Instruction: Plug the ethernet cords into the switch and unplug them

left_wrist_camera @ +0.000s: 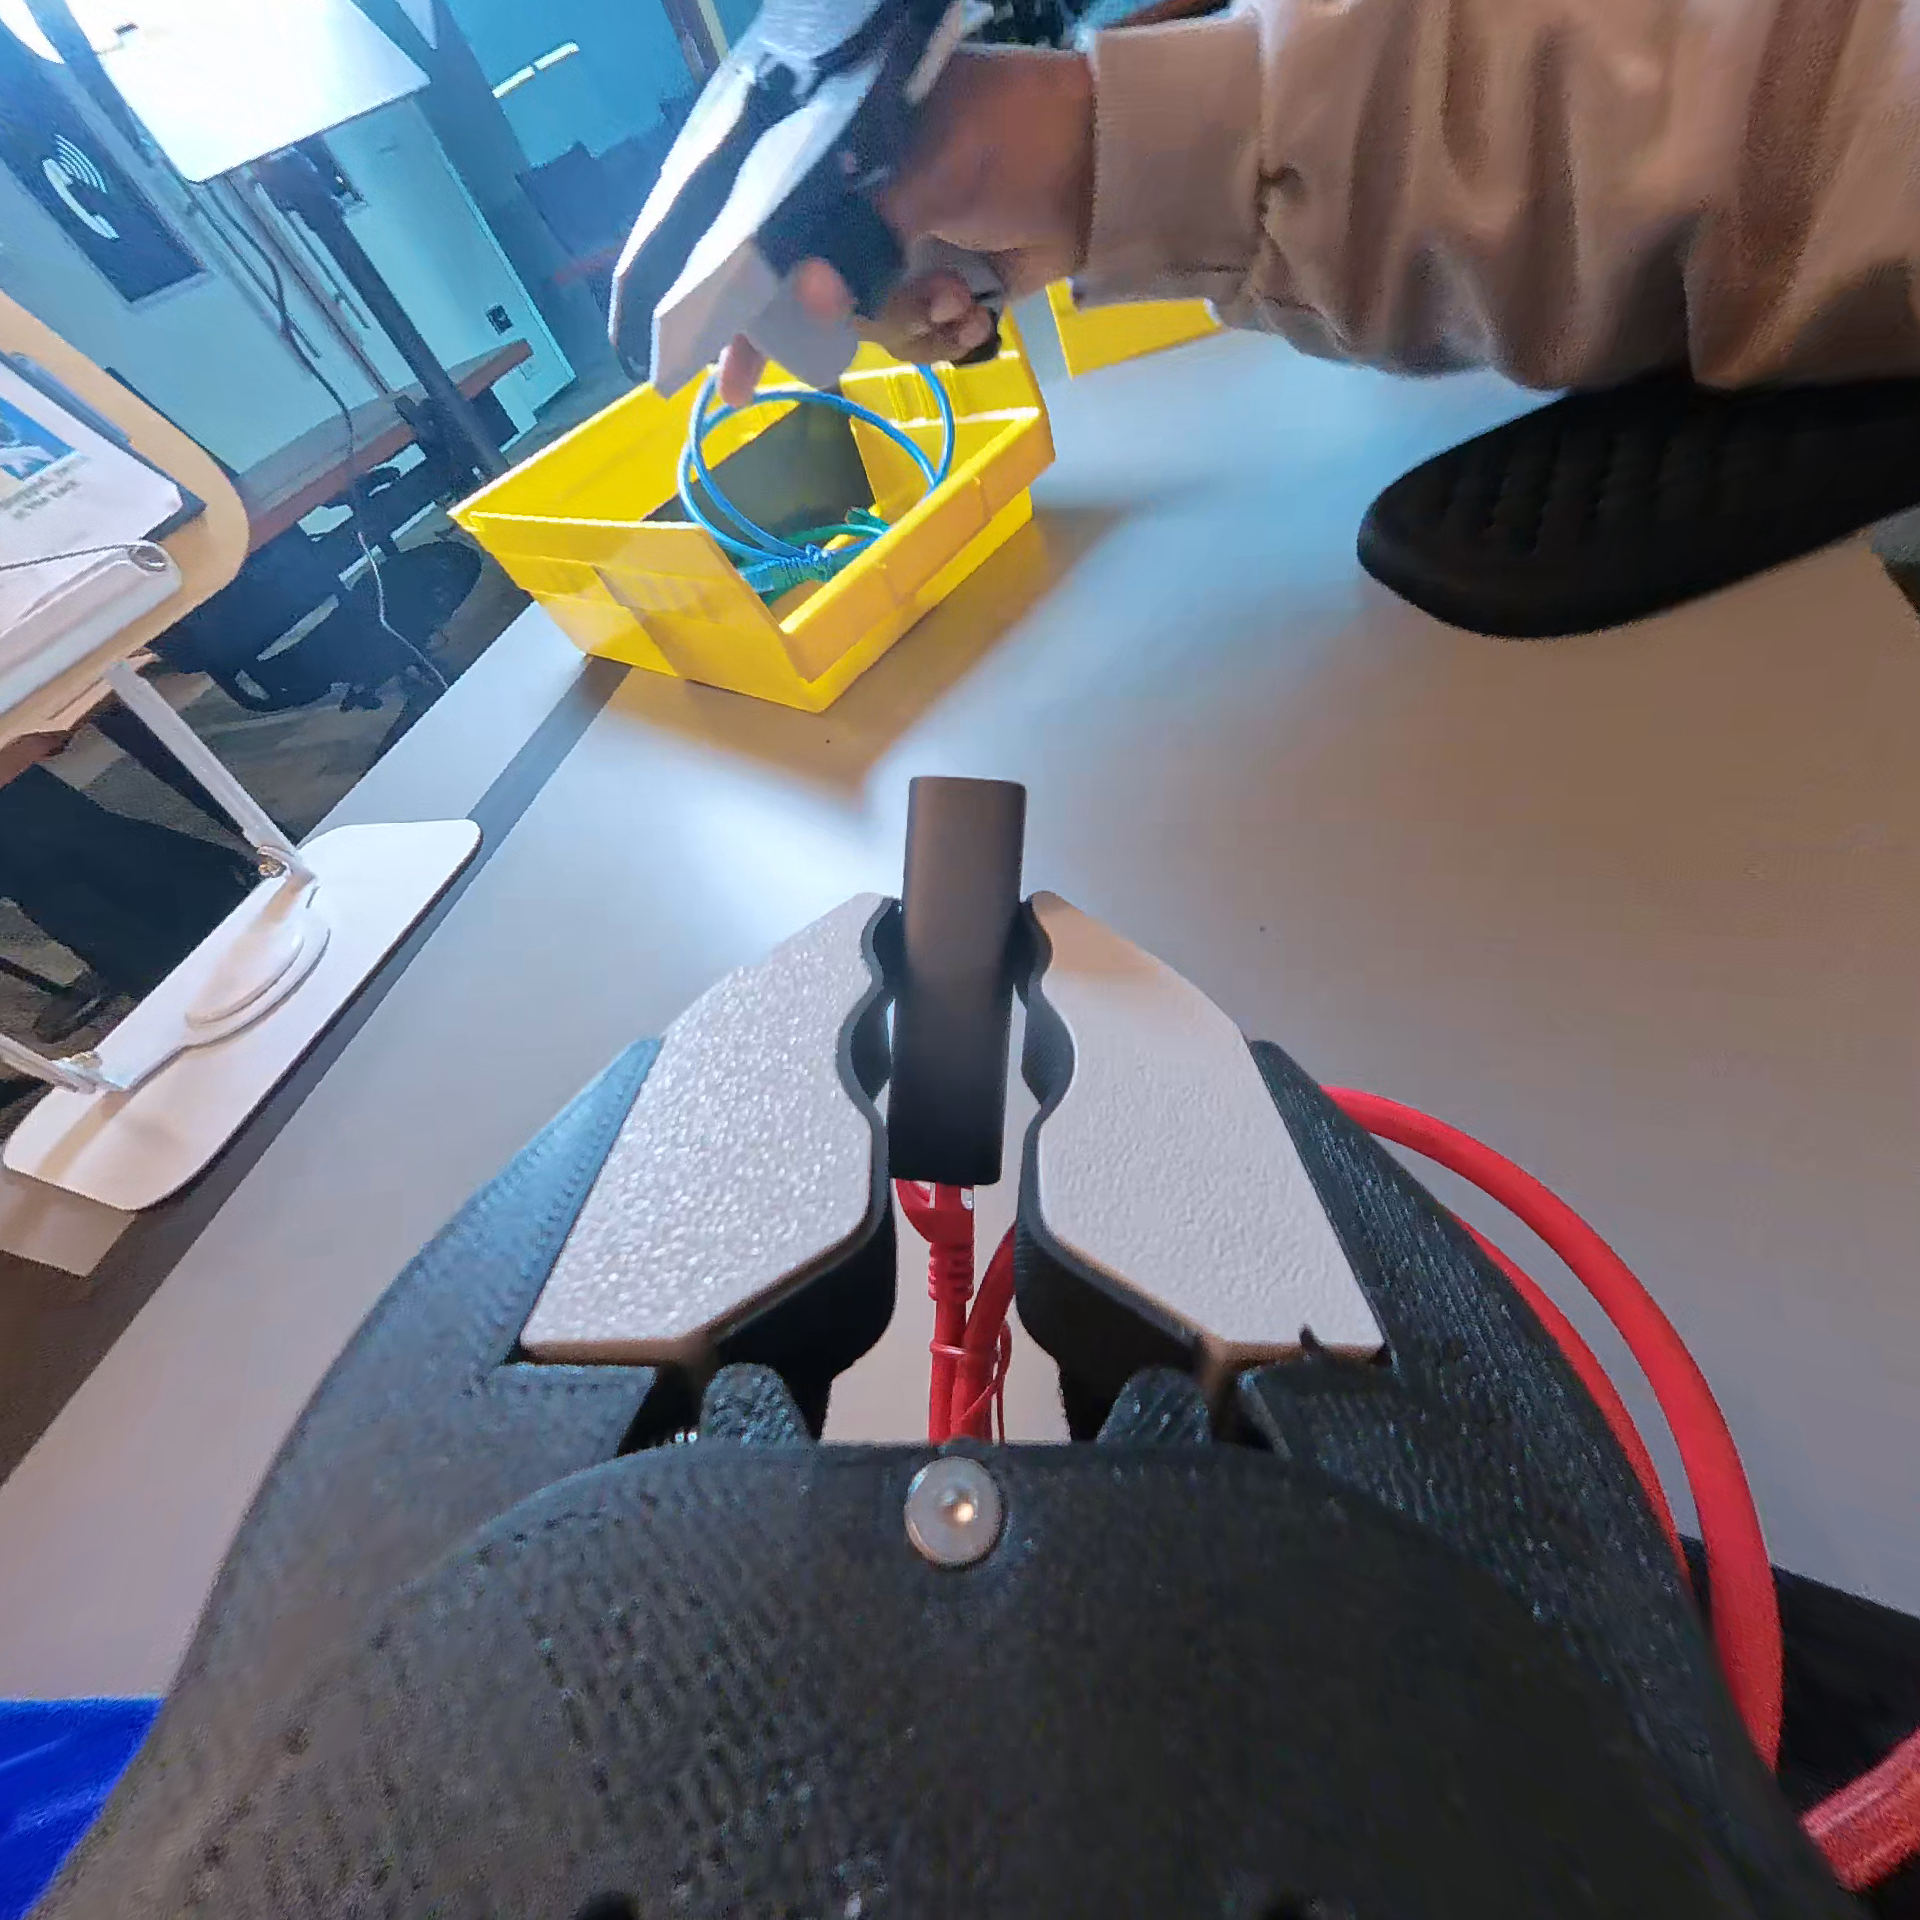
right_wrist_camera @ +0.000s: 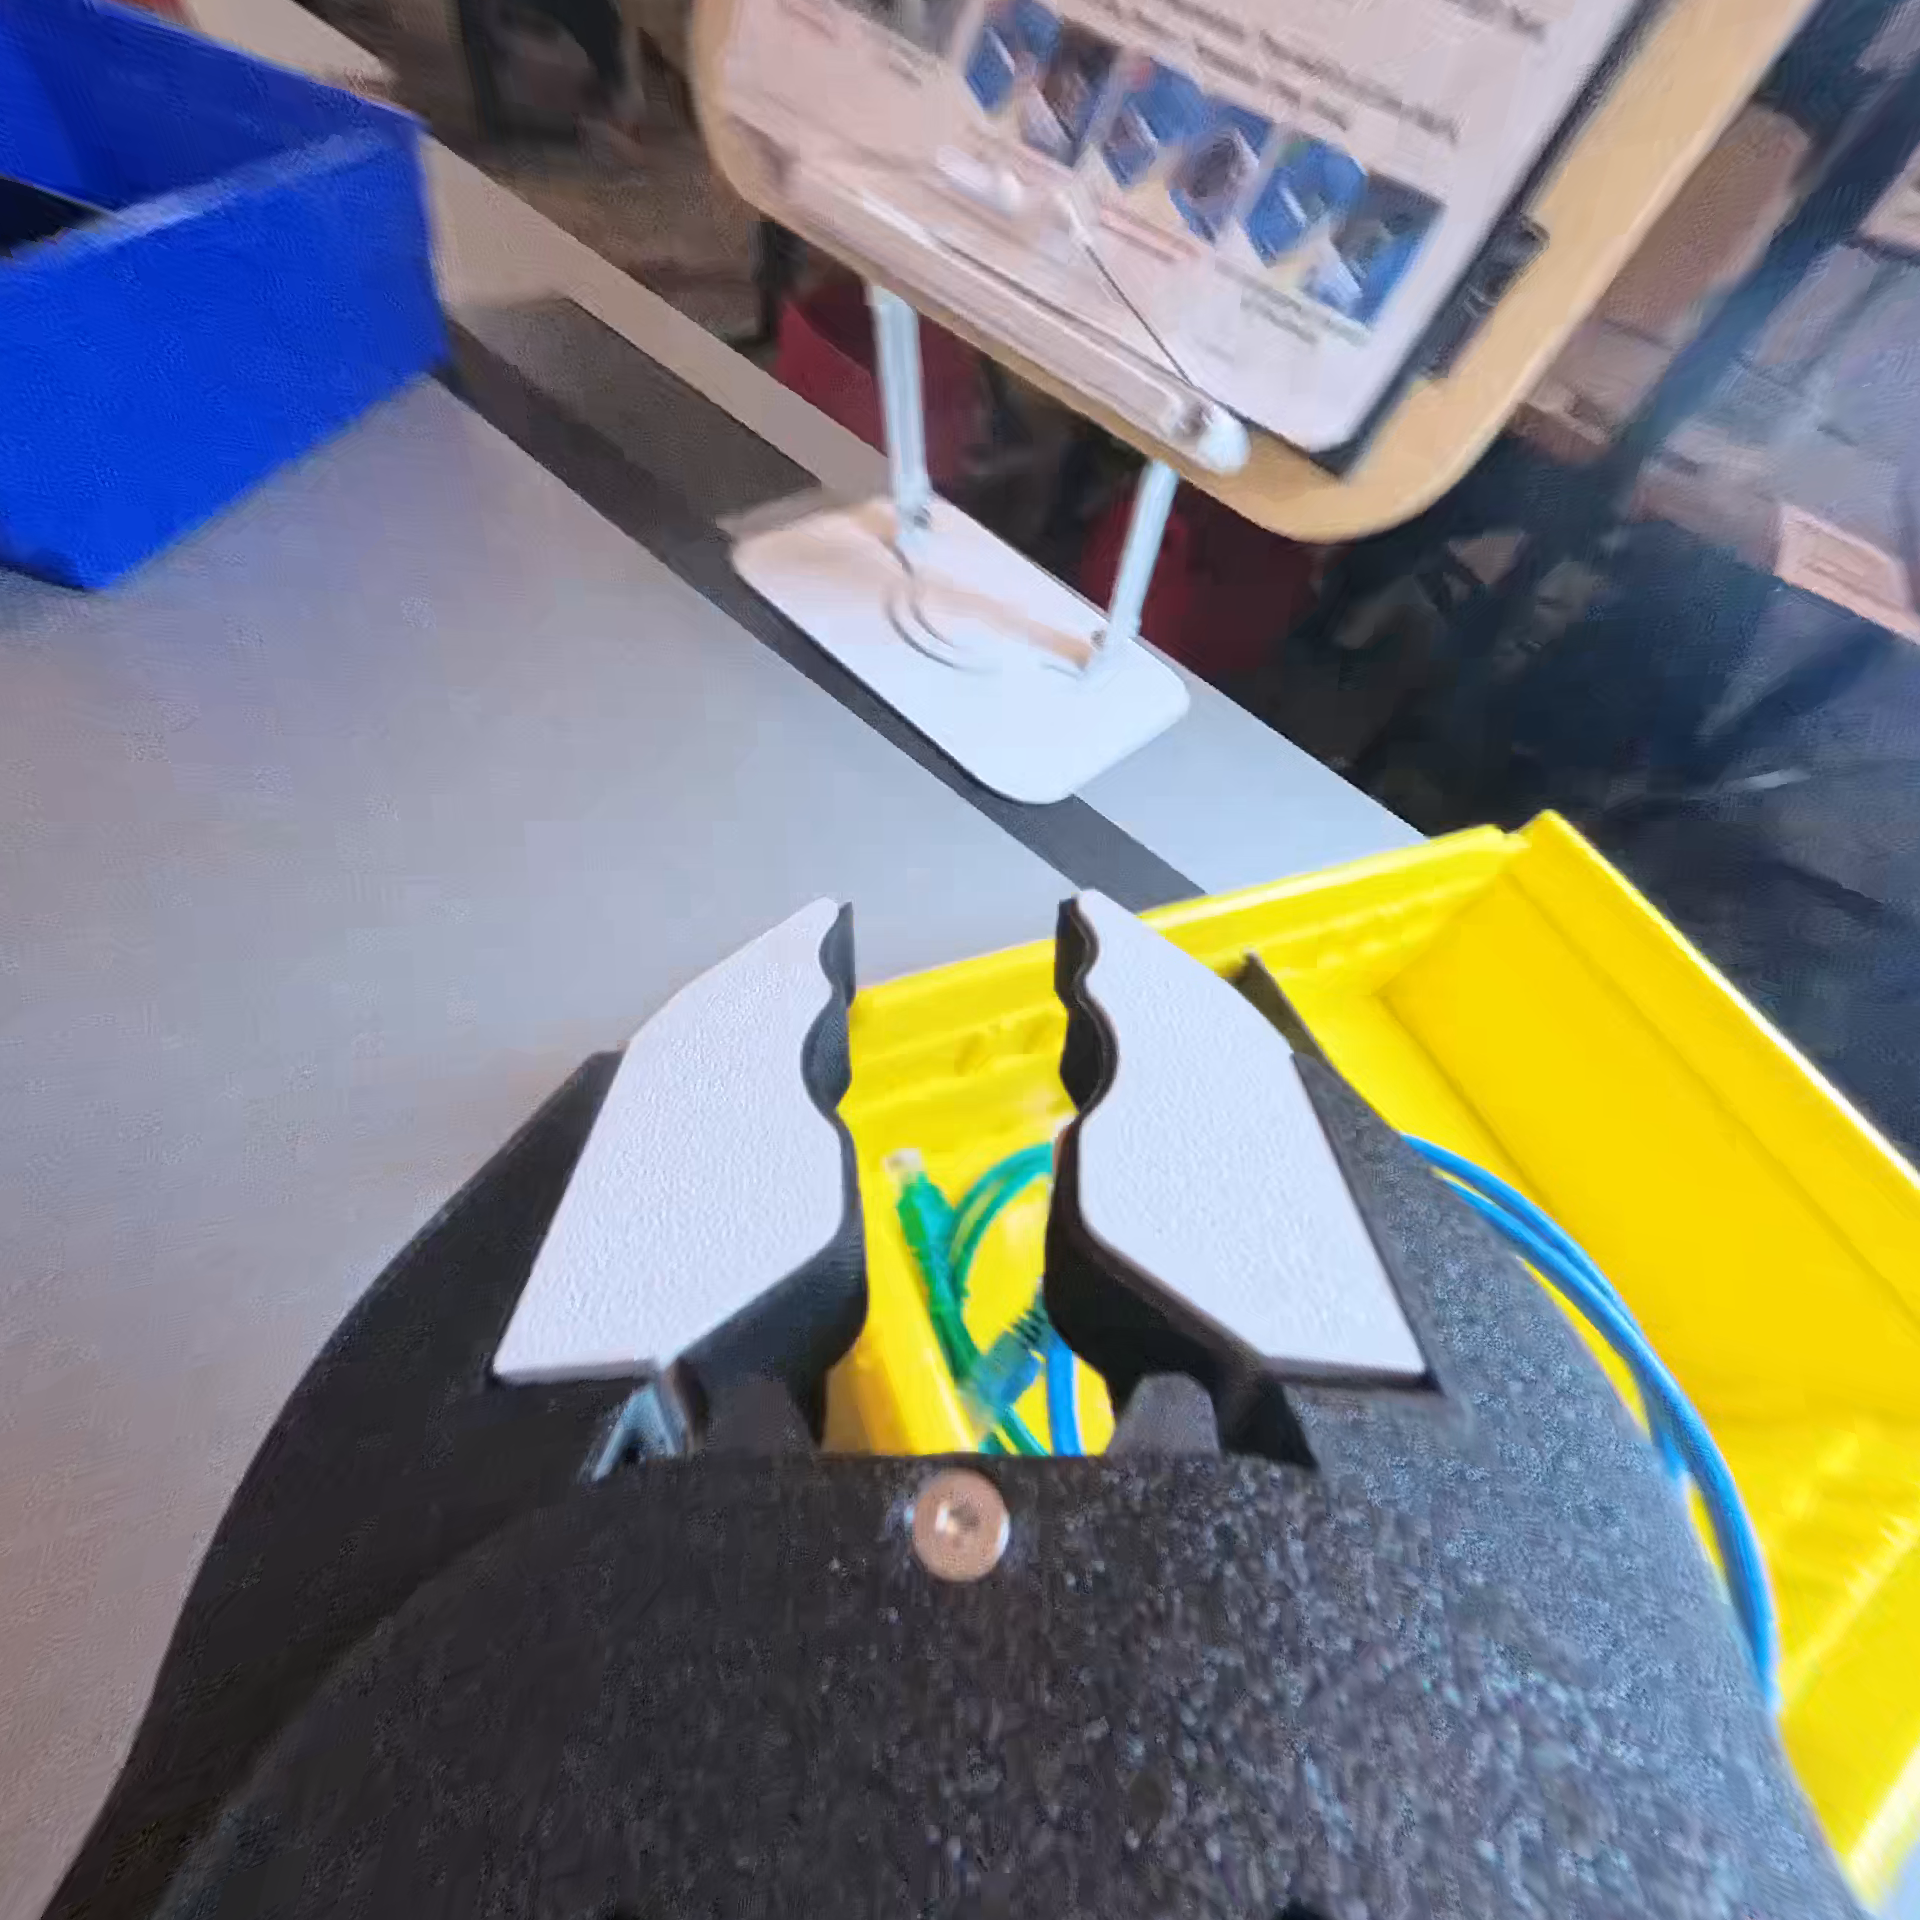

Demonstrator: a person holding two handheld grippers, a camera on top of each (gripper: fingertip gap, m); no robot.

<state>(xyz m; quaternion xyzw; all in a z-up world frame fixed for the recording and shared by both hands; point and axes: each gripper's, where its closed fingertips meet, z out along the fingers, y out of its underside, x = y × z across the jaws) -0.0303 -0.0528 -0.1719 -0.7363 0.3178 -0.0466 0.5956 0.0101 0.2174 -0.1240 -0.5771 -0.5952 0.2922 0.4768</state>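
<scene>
The small black box-shaped switch [left_wrist_camera: 956, 997], a red ethernet cord [left_wrist_camera: 1621, 1340] plugged into it, sits clamped in the left gripper's [left_wrist_camera: 954, 914] fingers above the grey surface [left_wrist_camera: 1299, 831]. The right gripper [right_wrist_camera: 954, 925], fingers narrowly parted and empty, hovers over the yellow plastic bin [right_wrist_camera: 1621, 1091] holding blue [right_wrist_camera: 1579, 1278] and green cords [right_wrist_camera: 935, 1257].

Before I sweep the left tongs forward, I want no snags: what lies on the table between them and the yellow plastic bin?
Nothing: the left wrist view shows bare grey tabletop between the left tongs and the yellow plastic bin.
</scene>
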